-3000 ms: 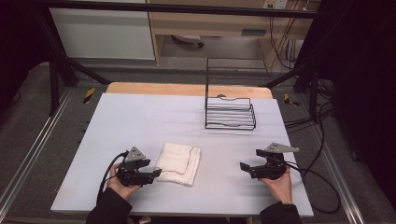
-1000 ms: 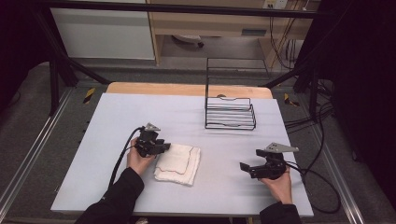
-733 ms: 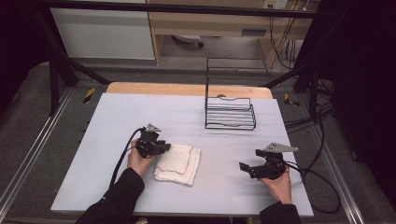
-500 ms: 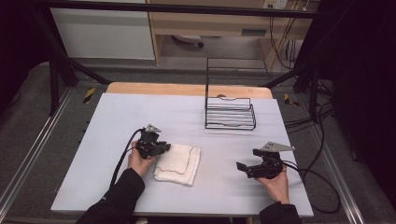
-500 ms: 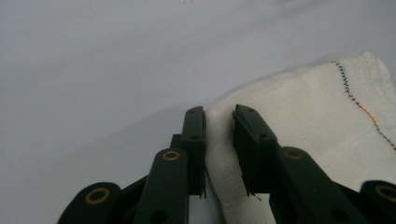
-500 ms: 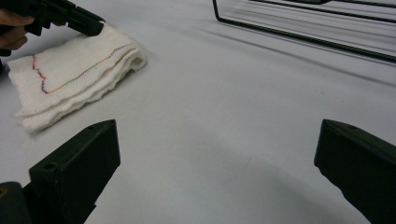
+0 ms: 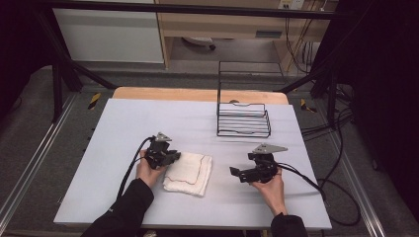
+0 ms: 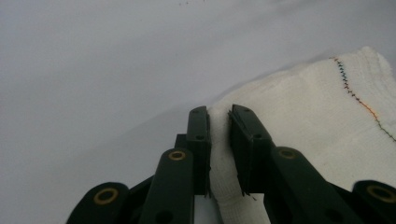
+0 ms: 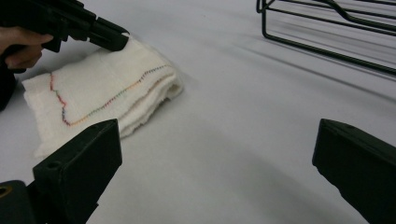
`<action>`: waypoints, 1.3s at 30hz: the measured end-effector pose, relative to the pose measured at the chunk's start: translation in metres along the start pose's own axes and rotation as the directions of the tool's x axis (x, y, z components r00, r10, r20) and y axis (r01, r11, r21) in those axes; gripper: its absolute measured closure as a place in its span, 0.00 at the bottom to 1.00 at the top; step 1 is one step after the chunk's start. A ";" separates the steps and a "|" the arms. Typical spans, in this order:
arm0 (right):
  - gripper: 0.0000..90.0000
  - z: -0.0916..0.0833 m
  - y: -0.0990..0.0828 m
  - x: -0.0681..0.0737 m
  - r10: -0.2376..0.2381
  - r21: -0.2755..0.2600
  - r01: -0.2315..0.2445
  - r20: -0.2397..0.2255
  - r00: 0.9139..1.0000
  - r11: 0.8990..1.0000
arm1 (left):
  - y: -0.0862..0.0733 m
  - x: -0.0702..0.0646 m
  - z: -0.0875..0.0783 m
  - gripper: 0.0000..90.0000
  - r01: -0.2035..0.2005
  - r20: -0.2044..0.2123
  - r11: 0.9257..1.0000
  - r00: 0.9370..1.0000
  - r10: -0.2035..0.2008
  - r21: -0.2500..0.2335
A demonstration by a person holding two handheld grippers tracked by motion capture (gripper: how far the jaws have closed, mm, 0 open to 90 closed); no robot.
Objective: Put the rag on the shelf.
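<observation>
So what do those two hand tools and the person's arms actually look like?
Each hand holds a black gripper, the left gripper and the right gripper, with two flat, blocky black jaws on brass-riveted links. A grey three-cornered plate tops each one, and a black cable trails behind. The sleeves are black and long.

Black wire rack at the far side of the pale table, near its wooden edge.

- A white folded woven cloth with a thin multicoloured stitched line lies flat on the pale grey table.
- Its far left corner is bunched up, pinched between the left gripper jaws.
</observation>
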State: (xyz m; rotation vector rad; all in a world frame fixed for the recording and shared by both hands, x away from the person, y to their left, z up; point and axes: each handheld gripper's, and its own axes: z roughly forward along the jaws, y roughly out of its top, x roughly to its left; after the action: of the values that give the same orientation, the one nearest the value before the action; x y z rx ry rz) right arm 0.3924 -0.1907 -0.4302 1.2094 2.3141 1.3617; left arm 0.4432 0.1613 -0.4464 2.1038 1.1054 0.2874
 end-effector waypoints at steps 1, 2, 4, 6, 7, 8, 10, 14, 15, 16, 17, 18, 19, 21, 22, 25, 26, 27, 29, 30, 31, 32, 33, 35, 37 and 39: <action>0.02 0.003 0.002 0.002 0.008 0.001 -0.008 -0.003 1.000 1.000 | 0.000 0.000 0.000 0.86 0.001 0.000 1.000 1.000 -0.001 0.000; 0.03 0.007 0.004 0.004 0.002 0.003 -0.002 -0.002 1.000 1.000 | 0.000 0.000 0.000 0.86 0.002 -0.001 1.000 1.000 -0.002 0.000; 0.03 0.013 0.008 0.007 0.003 0.004 -0.003 0.002 1.000 1.000 | 0.000 -0.001 0.000 0.85 -0.004 -0.005 1.000 1.000 0.004 0.001; 0.03 0.019 0.012 0.010 0.002 0.008 -0.002 0.000 1.000 1.000 | 0.000 -0.002 0.000 0.86 -0.017 -0.013 1.000 1.000 0.017 0.000; 0.04 0.022 0.013 0.012 0.003 0.011 -0.003 0.001 1.000 1.000 | 0.000 -0.002 0.000 0.86 -0.016 -0.012 1.000 1.000 0.016 0.000; 0.04 0.025 0.014 0.013 0.001 0.010 -0.001 -0.002 1.000 1.000 | 0.000 -0.002 0.000 0.86 -0.015 -0.011 1.000 1.000 0.015 0.000; 0.04 0.031 0.017 0.015 0.007 0.014 -0.007 0.000 1.000 1.000 | 0.000 -0.001 0.000 0.86 -0.013 -0.006 1.000 1.000 0.013 -0.003; 0.06 0.042 0.021 0.019 0.009 0.024 -0.009 -0.003 1.000 1.000 | 0.000 -0.002 0.000 0.86 -0.001 -0.005 1.000 1.000 0.001 -0.001; 0.06 0.045 0.022 0.020 0.008 0.028 -0.008 0.001 1.000 1.000 | 0.000 -0.002 0.000 0.86 0.001 -0.005 1.000 1.000 -0.001 -0.002; 0.06 0.049 0.023 0.021 0.004 0.033 -0.004 0.001 1.000 0.999 | 0.000 -0.002 0.000 0.86 0.006 -0.004 1.000 1.000 -0.006 -0.002; 0.07 0.052 0.024 0.023 0.006 0.039 -0.006 -0.001 1.000 0.999 | 0.000 -0.001 0.000 0.87 0.007 -0.004 1.000 1.000 -0.007 -0.002; 0.07 0.055 0.025 0.024 0.004 0.041 -0.004 -0.004 1.000 0.999 | 0.000 -0.001 0.000 0.86 0.008 -0.002 1.000 1.000 -0.008 -0.002; 0.08 0.058 0.026 0.026 0.008 0.044 -0.008 -0.003 1.000 0.999 | 0.000 -0.001 0.000 0.87 0.009 -0.001 1.000 1.000 -0.009 -0.002; 0.10 0.064 0.028 0.028 0.005 0.054 -0.005 0.003 1.000 0.999 | 0.000 -0.001 0.000 0.87 0.007 -0.001 1.000 1.000 -0.007 -0.002; 0.11 0.067 0.028 0.030 0.007 0.056 -0.007 0.001 1.000 0.998 | 0.000 -0.001 0.000 0.87 0.005 -0.002 1.000 1.000 -0.005 -0.002; 0.19 0.075 0.030 0.033 0.011 0.071 -0.011 0.006 1.000 0.997 | 0.000 -0.002 0.000 0.87 -0.002 -0.003 1.000 1.000 0.002 -0.001; 0.21 0.077 0.031 0.033 0.005 0.077 -0.006 0.008 1.000 0.997 | 0.000 -0.001 0.000 0.87 -0.001 -0.002 1.000 1.000 0.001 -0.001; 0.24 0.079 0.031 0.034 0.004 0.081 -0.005 0.009 1.000 0.997 | 0.000 -0.001 0.000 0.87 0.000 0.000 1.000 1.000 0.000 -0.002; 0.30 0.083 0.031 0.033 0.013 0.077 -0.013 -0.002 1.000 0.997 | 0.000 -0.001 0.000 0.87 -0.002 0.000 1.000 1.000 0.002 -0.002; 0.33 0.084 0.031 0.033 0.022 0.077 -0.022 -0.004 1.000 0.997 | 0.000 -0.001 0.000 0.87 -0.004 0.000 1.000 1.000 0.004 -0.001; 0.35 0.085 0.031 0.032 0.027 0.078 -0.027 -0.004 1.000 0.997 | 0.000 -0.001 0.000 0.87 -0.006 0.000 1.000 1.000 0.006 -0.002; 0.37 0.086 0.031 0.032 0.033 0.081 -0.033 -0.002 0.999 0.996 | 0.000 -0.001 0.000 0.87 -0.009 -0.003 1.000 1.000 0.009 -0.004; 0.40 0.088 0.030 0.032 0.034 0.082 -0.034 0.000 0.999 0.996 | 0.000 -0.001 0.000 0.87 -0.012 -0.006 1.000 1.000 0.012 -0.004; 0.45 0.090 0.029 0.031 0.028 0.092 -0.028 -0.003 1.000 0.995 | 0.000 -0.002 0.000 0.87 -0.017 -0.008 1.000 1.000 0.017 -0.002; 0.51 0.091 0.028 0.031 0.029 0.096 -0.028 -0.008 1.000 0.995 | 0.000 -0.002 0.000 0.87 -0.016 -0.008 1.000 1.000 0.016 -0.002; 0.55 0.092 0.027 0.032 0.032 0.098 -0.030 -0.012 0.999 0.995 | 0.000 -0.002 0.000 0.87 -0.017 -0.008 1.000 1.000 0.017 -0.003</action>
State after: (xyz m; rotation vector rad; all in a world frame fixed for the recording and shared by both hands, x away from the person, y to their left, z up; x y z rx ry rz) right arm 0.4357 -0.1018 -0.4527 1.2732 2.4075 1.2838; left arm 0.4418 0.1601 -0.4460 2.1121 1.0920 0.3058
